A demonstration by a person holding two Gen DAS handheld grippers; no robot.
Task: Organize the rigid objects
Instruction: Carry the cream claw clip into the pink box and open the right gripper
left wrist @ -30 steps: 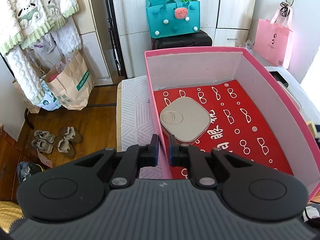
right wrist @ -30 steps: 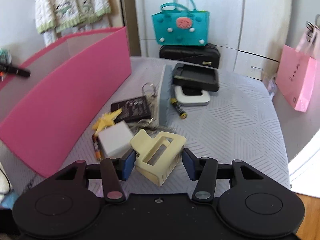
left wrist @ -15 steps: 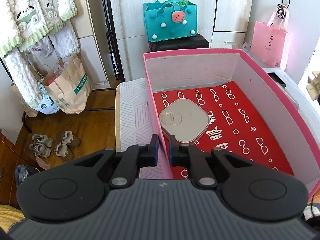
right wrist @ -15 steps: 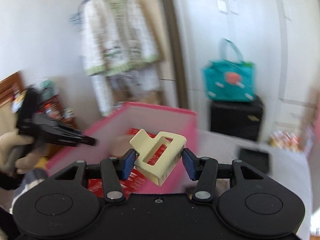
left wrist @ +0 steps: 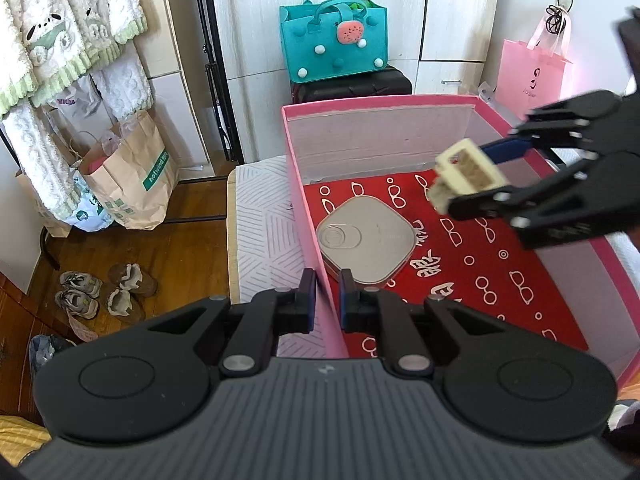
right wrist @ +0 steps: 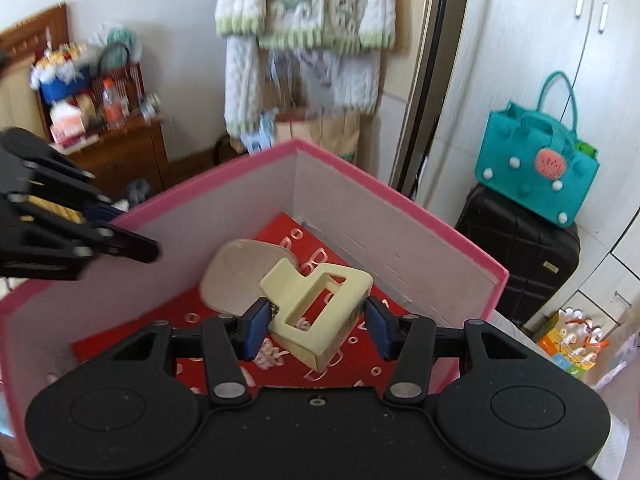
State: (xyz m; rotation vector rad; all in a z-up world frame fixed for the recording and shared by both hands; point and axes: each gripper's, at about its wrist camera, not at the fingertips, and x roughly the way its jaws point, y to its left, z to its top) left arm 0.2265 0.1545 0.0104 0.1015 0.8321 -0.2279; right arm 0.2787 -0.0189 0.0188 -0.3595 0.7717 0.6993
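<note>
A pink box [left wrist: 380, 100] with a red patterned floor stands on a white quilted surface [left wrist: 264, 240]. My left gripper [left wrist: 326, 296] is shut on the box's near left wall. Its black fingers [right wrist: 120, 240] also show at the left of the right wrist view. A beige rounded-square case [left wrist: 366, 238] lies inside the box near that wall. My right gripper [right wrist: 316, 328] is shut on a cream hair claw clip [right wrist: 320, 308] and holds it in the air above the box's inside [right wrist: 400, 204]. In the left wrist view the right gripper [left wrist: 476, 178] reaches in from the right with the clip [left wrist: 466, 172].
A teal felt bag [left wrist: 334, 46] sits on a black suitcase [left wrist: 352, 86] behind the box. A pink paper bag [left wrist: 534, 72] hangs at the far right. On the wooden floor to the left are brown paper bags [left wrist: 128, 180] and shoes [left wrist: 100, 292]. Towels hang above them.
My right gripper has carried the clip up from the table clutter and over the pink box, rolling as it went. It now shows in the left wrist view. The left gripper has kept still.
</note>
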